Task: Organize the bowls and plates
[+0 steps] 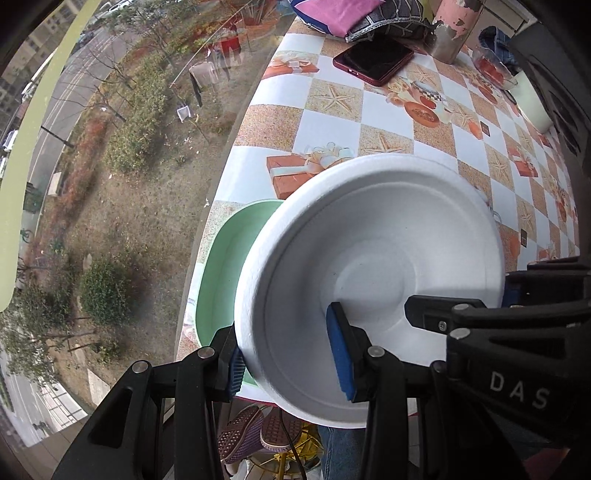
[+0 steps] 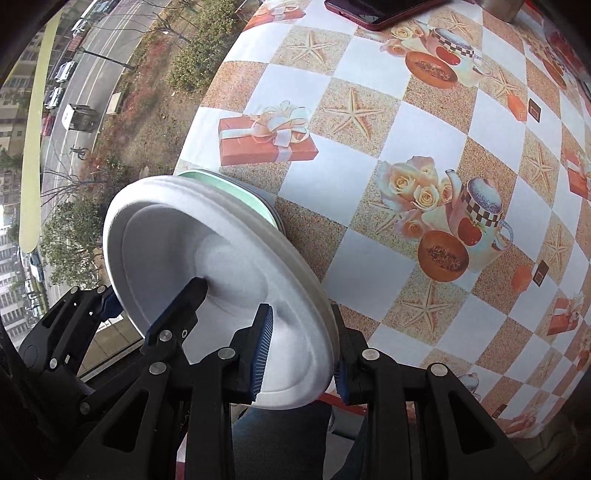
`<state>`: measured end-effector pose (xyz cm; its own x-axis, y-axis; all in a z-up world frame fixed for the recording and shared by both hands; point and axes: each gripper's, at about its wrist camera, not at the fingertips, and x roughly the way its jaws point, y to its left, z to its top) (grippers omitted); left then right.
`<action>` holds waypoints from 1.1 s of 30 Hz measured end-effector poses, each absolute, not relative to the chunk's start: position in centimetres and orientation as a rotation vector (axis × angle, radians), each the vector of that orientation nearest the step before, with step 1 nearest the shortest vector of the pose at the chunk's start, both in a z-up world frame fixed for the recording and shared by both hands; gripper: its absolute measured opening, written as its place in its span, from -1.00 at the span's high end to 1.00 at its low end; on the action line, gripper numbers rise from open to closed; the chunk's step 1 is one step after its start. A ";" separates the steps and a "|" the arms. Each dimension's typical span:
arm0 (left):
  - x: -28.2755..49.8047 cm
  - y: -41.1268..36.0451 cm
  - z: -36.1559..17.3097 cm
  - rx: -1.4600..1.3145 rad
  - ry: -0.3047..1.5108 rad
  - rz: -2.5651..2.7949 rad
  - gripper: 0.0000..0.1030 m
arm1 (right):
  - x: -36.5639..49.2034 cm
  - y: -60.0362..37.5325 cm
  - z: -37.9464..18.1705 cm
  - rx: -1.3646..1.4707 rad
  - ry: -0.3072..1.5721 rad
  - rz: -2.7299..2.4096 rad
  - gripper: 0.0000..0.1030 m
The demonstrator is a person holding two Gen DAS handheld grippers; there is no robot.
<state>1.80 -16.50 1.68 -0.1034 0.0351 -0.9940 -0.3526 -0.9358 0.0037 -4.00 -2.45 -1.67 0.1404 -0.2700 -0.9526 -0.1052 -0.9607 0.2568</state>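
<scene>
A white foam bowl [image 1: 373, 258] is held above the table's near left corner by both grippers. My left gripper [image 1: 291, 365] is shut on its left rim, one blue pad inside the bowl and one outside. My right gripper [image 2: 301, 356] is shut on its right rim; it also shows at the right of the left wrist view. The bowl [image 2: 207, 258] hangs over a green plate [image 1: 229, 266] that lies on the table by the window edge. The green plate [image 2: 236, 190] is mostly hidden behind the bowl in the right wrist view.
The table [image 2: 369, 155] has a checked cloth with starfish and teapot prints. At the far side lie a dark red phone [image 1: 373, 59], a worn pink and metal cup [image 1: 454, 29], folded cloths [image 1: 351, 14] and a white container [image 1: 532, 103]. A window is at the left.
</scene>
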 end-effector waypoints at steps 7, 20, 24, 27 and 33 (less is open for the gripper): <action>1.9 -18.9 0.2 -1.995 0.313 2.138 0.15 | -5.0 -5.1 -3.4 2.285 -0.298 -1.872 0.38; 1.5 -18.9 -1.3 -2.026 0.316 2.114 0.15 | -6.1 -7.0 -4.7 2.329 -0.255 -1.861 0.37; 1.8 -19.2 -0.6 -1.985 0.327 2.154 0.10 | -5.7 -7.2 -4.3 2.323 -0.260 -1.869 0.37; 1.8 -19.2 -0.1 -1.943 0.311 2.187 -0.14 | -5.5 -7.1 -3.5 2.296 -0.254 -1.881 0.36; 1.3 -19.6 1.0 -1.924 0.277 2.189 -0.32 | -5.6 -6.9 -1.0 2.207 -0.189 -1.958 -0.48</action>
<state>1.31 -19.62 0.99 -0.1235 0.0361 -0.9917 -0.2819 -0.9594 0.0002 -5.56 -6.86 -1.05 0.1219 -0.2167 -0.9686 0.0275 -0.9748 0.2216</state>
